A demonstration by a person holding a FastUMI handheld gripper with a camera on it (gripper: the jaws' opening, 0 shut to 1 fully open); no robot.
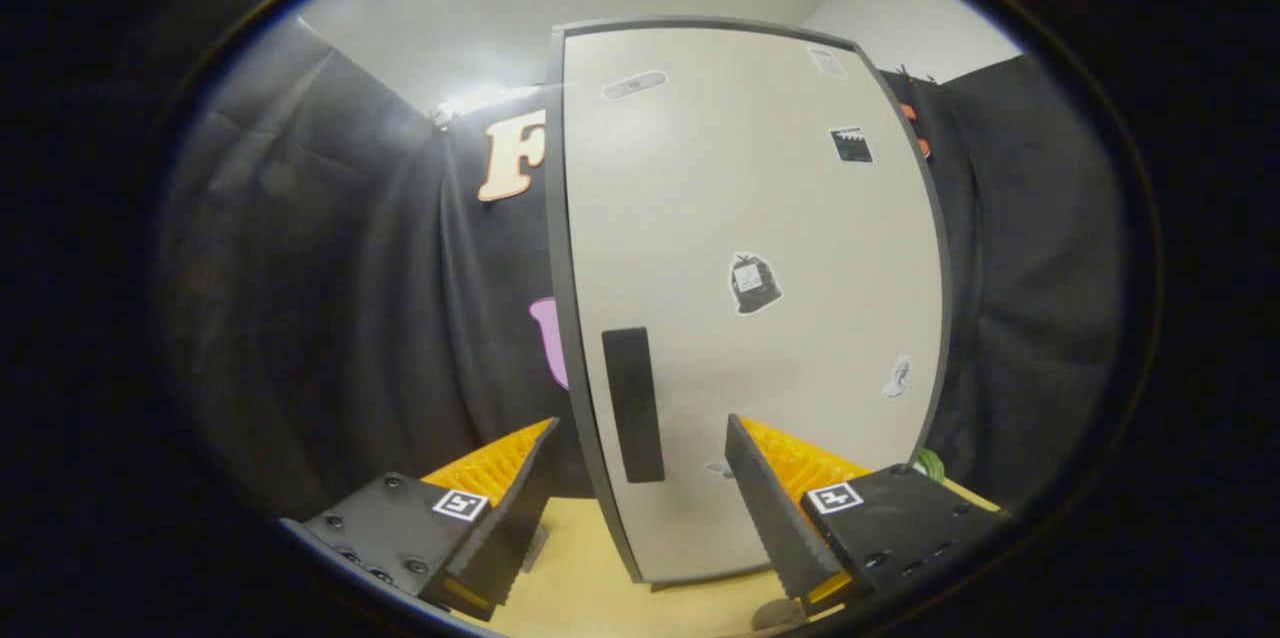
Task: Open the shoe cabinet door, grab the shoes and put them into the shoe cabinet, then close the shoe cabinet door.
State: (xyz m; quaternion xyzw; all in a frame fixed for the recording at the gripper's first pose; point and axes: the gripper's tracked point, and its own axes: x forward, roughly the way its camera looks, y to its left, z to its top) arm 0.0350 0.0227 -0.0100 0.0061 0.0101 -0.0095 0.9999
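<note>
Shoe cabinet door (760,248) seen shut, upright on worktop (590,568), just ahead of tool (640,508). Dark handle (632,404) set between spread fingers, untouched. Stickers on door too small to read. Green object (931,463) half hidden behind cabinet corner.

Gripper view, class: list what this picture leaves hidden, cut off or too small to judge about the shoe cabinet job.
- Inside of the tall cream shoe cabinet: hidden behind its shut door.
- Small stickers on the door: too small to make out.
- Green object beside the cabinet's foot: mostly hidden by the cabinet and a finger.
- Grey-brown object on the wooden floor: cut off below the open gripper.
- Black vertical handle, between the fingers: its depth is unclear.
</note>
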